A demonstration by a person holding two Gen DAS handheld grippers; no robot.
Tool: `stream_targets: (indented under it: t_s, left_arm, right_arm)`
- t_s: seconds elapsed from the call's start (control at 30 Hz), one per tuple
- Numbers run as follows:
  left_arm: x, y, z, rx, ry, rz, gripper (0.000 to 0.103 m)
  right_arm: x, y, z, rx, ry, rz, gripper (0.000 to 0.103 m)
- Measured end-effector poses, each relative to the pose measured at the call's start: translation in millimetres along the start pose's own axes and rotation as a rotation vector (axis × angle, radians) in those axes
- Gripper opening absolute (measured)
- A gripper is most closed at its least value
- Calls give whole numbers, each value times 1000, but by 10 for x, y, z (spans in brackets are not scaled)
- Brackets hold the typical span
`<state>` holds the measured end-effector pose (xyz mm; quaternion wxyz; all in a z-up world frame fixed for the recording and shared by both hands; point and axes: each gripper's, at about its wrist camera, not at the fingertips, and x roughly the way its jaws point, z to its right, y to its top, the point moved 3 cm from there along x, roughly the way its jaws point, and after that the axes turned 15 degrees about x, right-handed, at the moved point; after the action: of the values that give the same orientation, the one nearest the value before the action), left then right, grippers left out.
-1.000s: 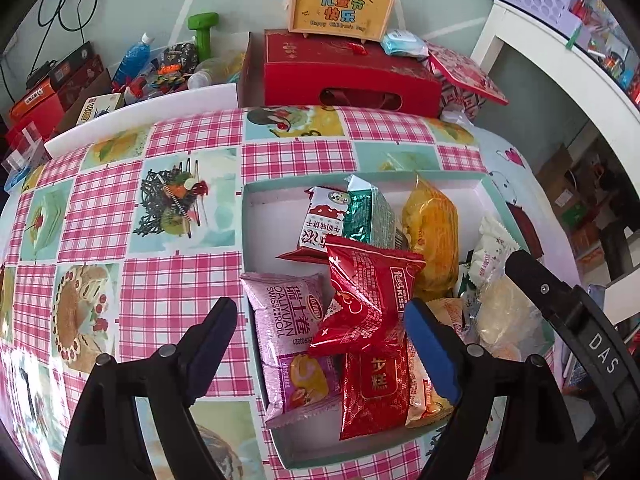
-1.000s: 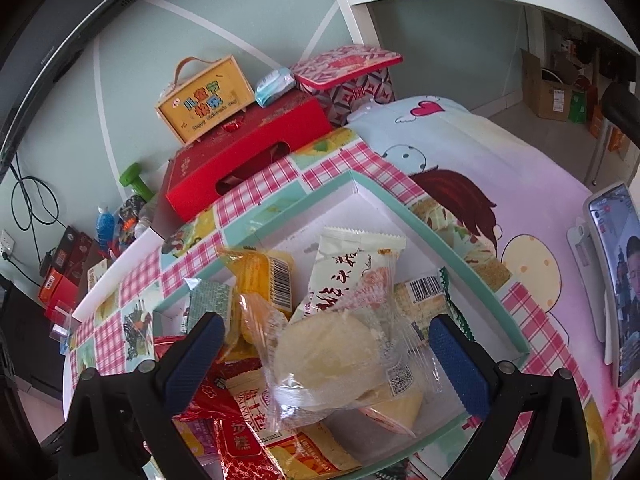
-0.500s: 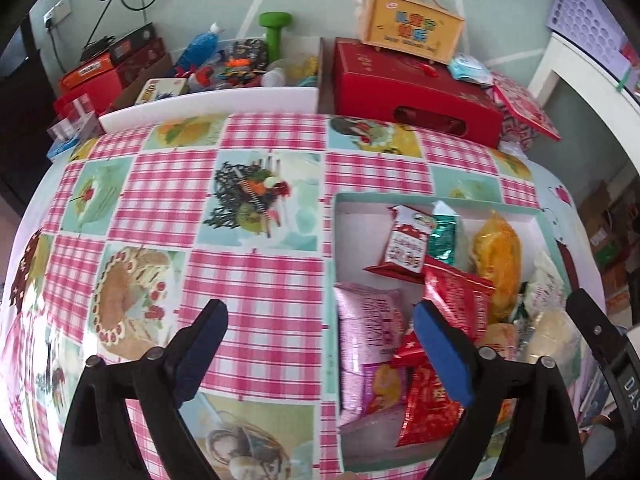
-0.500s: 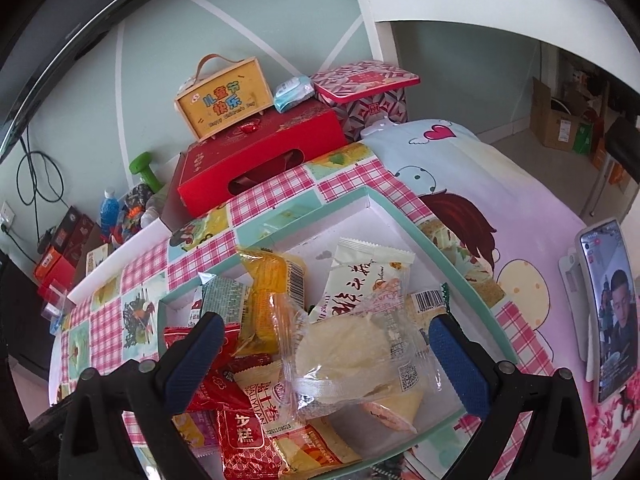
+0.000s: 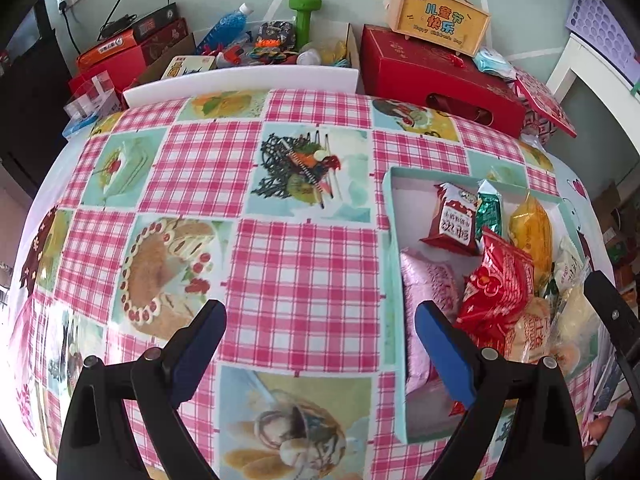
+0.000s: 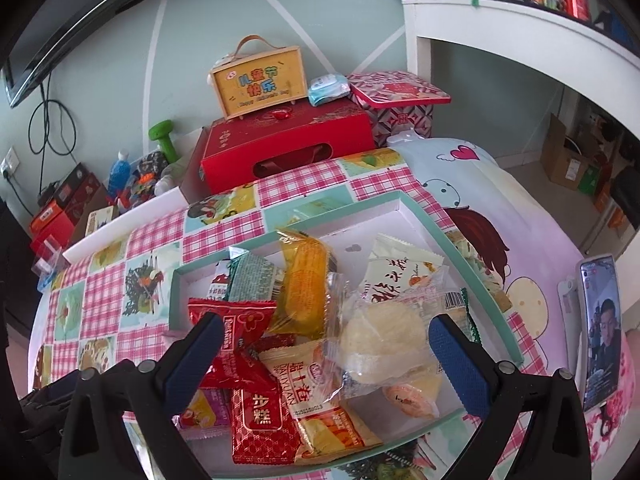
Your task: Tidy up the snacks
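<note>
Left gripper (image 5: 320, 340): jaws wide, empty, over bare checked tablecloth (image 5: 304, 280). Right gripper (image 6: 326, 346): jaws wide, nothing gripped, hovering above snack pile.

Clear-wrapped round cake (image 6: 380, 336) directly between right jaws, long axis across gap; right hand nearer. Teal-rimmed tray (image 5: 394, 264) sits to right of left gripper, pink packet (image 5: 430, 292) beside right finger.

Versus one second ago: left gripper was over snacks with jaws narrower, now shifted left off tray.
</note>
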<state>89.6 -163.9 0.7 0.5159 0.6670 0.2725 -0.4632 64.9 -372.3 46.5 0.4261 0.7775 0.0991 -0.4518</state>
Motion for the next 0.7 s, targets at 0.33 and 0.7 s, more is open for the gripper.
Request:
stream_targets:
  t_s: [0.33,0.7]
  left_arm:
    - [-60,-294,-254,-31,23,-16,95]
    - [-168,-464,-320,-24,49,2,95]
  right_arm:
    - [-125,-192,-171,-63,2,-4,103]
    - [-314,-302,-336,-93,49,22,103]
